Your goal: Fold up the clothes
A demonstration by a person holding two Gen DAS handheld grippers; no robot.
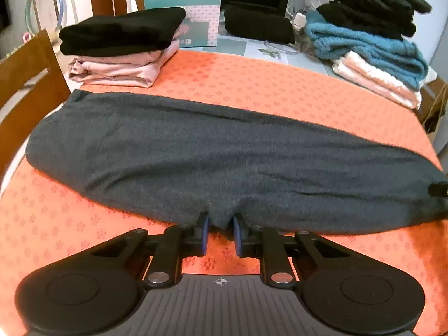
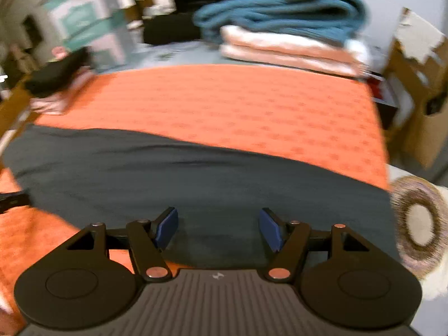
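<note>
**Left gripper pinches the near hem; right hangs spread over the other end**

Where the left gripper (image 1: 219,231) meets the grey garment (image 1: 224,162), its blue pads (image 1: 205,231) are pressed in on a small pucker of the near edge, so it reads as pinching the cloth. Beyond it the garment lies flat on the orange mat (image 1: 280,89), a long band whose axis runs side to side along the mat's near edge, its far end reaching toward the right edge. Over that end hovers the right gripper (image 2: 218,228), fingers wide apart, nothing between them, the cloth just below and ahead. Judging by this, the next fold turns on that long axis: each hand holds one end, the right nearer the free end. Folded piles (image 1: 120,47) sit at the mat's far corners.
</note>
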